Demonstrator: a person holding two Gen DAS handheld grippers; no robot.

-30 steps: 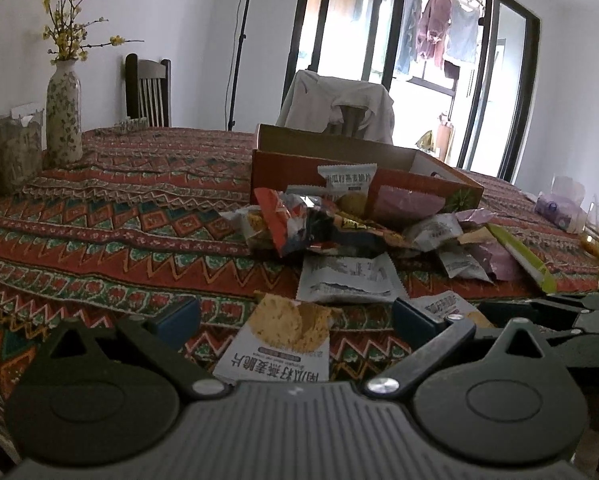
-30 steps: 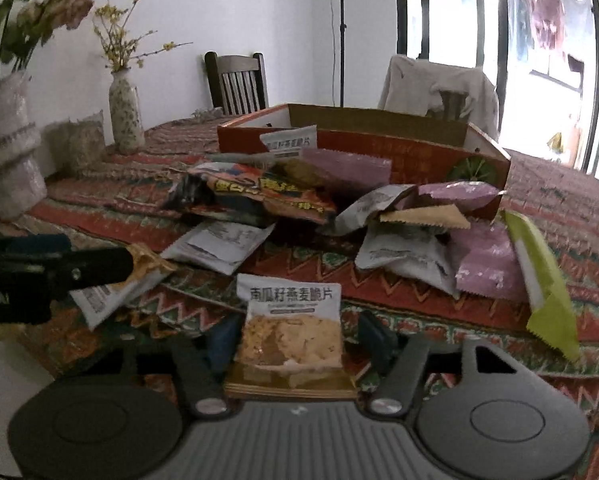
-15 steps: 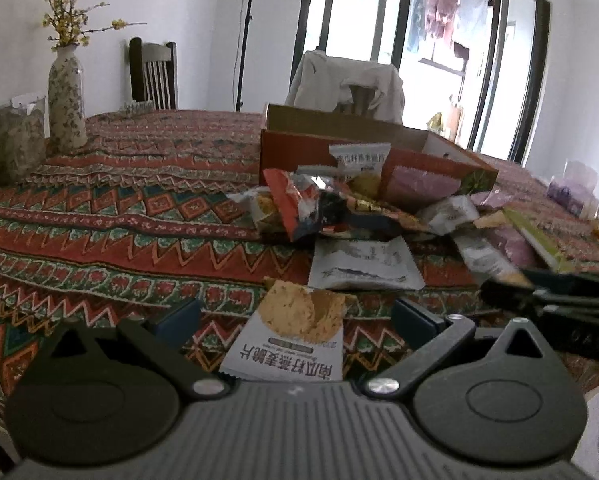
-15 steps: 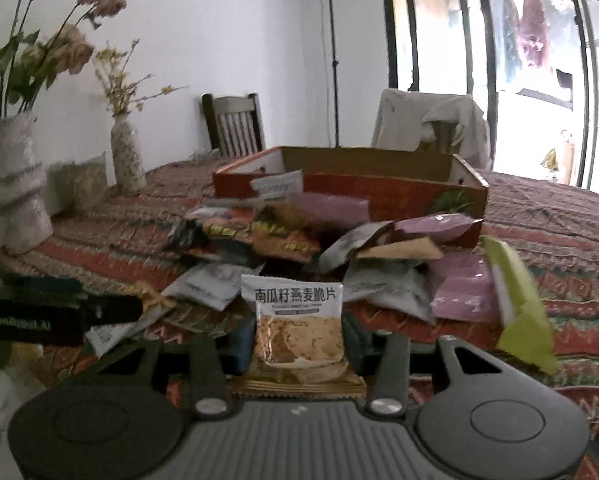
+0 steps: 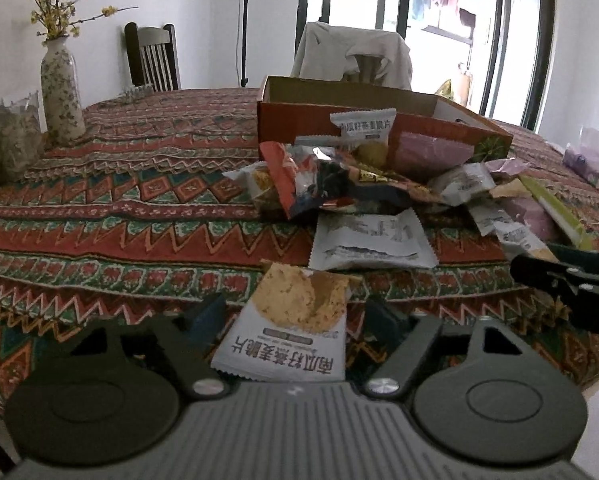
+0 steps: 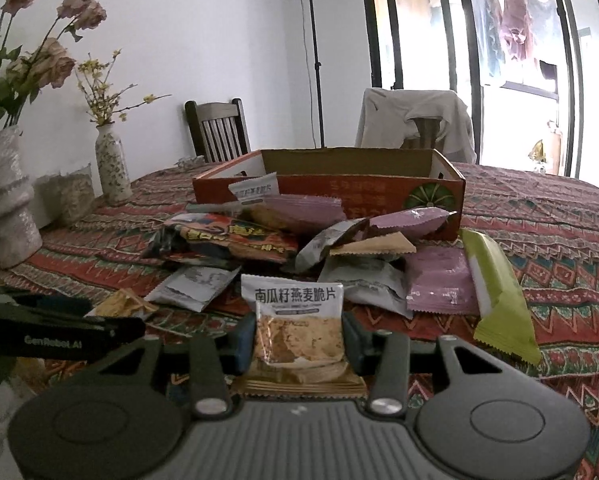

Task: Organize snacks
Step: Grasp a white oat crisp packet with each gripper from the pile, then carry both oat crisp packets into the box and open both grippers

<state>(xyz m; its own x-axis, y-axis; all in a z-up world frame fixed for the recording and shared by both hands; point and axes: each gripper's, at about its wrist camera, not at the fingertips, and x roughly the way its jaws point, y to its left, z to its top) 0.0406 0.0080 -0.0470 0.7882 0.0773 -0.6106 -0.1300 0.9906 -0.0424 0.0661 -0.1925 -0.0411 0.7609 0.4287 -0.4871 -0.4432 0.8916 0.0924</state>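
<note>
A white oat-crisp packet [image 5: 291, 320] lies upside down on the patterned tablecloth between the fingers of my left gripper [image 5: 295, 314]. Its jaws are closing, with a gap still on each side of the packet. My right gripper [image 6: 297, 338] is shut on a second oat-crisp packet [image 6: 299, 312], held upright just above the cloth. Behind both lies a heap of mixed snack packets [image 5: 339, 184] in front of an orange cardboard box [image 5: 379, 100], which holds one more white packet [image 6: 255, 192]. Each gripper shows at the edge of the other's view.
A flowered vase [image 5: 61, 88] and a glass jar [image 5: 7, 140] stand at the table's left. A big white vase [image 6: 3, 200] is nearer. Two chairs [image 6: 219, 128] sit behind the table. A green packet [image 6: 495, 292] and purple packets [image 6: 439, 280] lie right. The table edge is close below.
The left jaws have narrowed around the packet on the cloth. The right jaws have shut on their packet and raised it slightly, and that view has tipped upward.
</note>
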